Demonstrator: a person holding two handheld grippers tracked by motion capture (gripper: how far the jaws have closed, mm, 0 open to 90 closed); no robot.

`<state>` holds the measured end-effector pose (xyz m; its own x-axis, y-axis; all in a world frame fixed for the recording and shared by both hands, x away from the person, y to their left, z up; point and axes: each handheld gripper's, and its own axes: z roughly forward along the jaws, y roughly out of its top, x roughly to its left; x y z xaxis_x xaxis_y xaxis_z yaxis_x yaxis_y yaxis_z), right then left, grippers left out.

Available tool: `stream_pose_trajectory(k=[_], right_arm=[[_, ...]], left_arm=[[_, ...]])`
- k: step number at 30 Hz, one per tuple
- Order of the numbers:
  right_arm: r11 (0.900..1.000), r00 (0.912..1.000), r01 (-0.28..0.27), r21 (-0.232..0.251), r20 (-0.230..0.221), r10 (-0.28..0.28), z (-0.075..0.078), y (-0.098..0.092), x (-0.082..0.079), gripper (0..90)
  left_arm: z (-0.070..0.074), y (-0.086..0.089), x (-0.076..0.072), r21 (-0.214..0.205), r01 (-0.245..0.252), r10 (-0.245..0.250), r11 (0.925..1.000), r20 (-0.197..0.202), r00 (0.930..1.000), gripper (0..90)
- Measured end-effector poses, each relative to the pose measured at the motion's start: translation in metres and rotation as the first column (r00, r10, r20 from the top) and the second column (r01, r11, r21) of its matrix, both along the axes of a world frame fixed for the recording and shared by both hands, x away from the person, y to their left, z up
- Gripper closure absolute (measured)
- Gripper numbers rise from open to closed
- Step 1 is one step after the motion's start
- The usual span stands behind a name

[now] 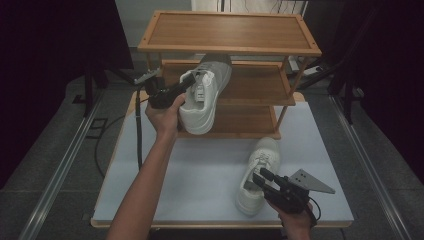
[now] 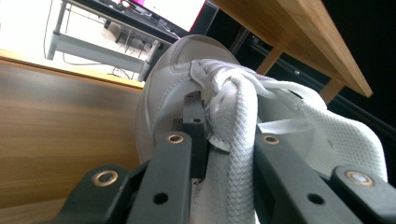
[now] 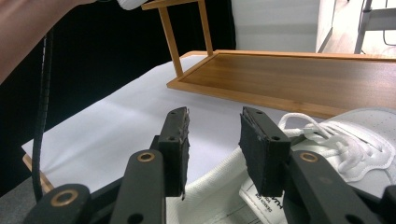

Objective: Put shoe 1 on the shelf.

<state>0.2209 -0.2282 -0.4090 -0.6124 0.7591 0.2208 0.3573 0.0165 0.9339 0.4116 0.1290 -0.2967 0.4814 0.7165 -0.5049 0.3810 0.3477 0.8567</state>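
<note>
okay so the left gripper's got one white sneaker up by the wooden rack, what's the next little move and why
Probably ease the raised sneaker forward onto the middle shelf. The left gripper is shut on its tongue and laces, the toe already reaches in under the top shelf, and that shelf looks bare beside it. The right gripper waits with its jaws apart over the second sneaker on the table.
</note>
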Motion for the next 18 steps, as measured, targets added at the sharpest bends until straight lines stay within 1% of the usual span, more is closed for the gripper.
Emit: stream_pose_trajectory(k=[1, 4, 7, 9, 12, 18], right_arm=[[1.0, 1.0, 0.0, -0.001, -0.001, 0.0, 0.0, 0.0, 0.0, 61.8], [1.0, 1.0, -0.001, -0.003, -0.002, 0.001, 0.0, 0.0, 0.0, 61.8], [1.0, 1.0, -0.001, -0.004, -0.001, 0.001, 0.0, 0.0, 0.0, 61.8], [1.0, 1.0, 0.001, -0.005, 0.002, -0.001, 0.0, -0.001, 0.0, 61.8], [1.0, 1.0, 0.005, -0.004, 0.002, -0.005, 0.0, -0.003, 0.0, 61.8], [1.0, 1.0, 0.007, -0.004, 0.001, -0.007, 0.0, -0.003, 0.0, 61.8]], left_arm=[[0.001, -0.001, 0.002, -0.006, -0.007, 0.007, 1.0, -0.003, 1.0, 81.6], [0.004, -0.005, 0.008, 0.007, -0.026, 0.026, 0.9996, 0.003, 0.9997, 81.5], [0.006, -0.008, 0.015, 0.003, -0.043, 0.043, 0.9991, -0.004, 0.9991, 81.4], [0.006, -0.01, 0.019, 0.009, -0.056, 0.056, 0.9984, -0.007, 0.9984, 81.3], [0.006, -0.013, 0.025, 0.023, -0.077, 0.077, 0.9968, -0.01, 0.997, 81.2], [0.004, -0.014, 0.034, 0.025, -0.107, 0.108, 0.9939, -0.023, 0.9939, 80.8]])
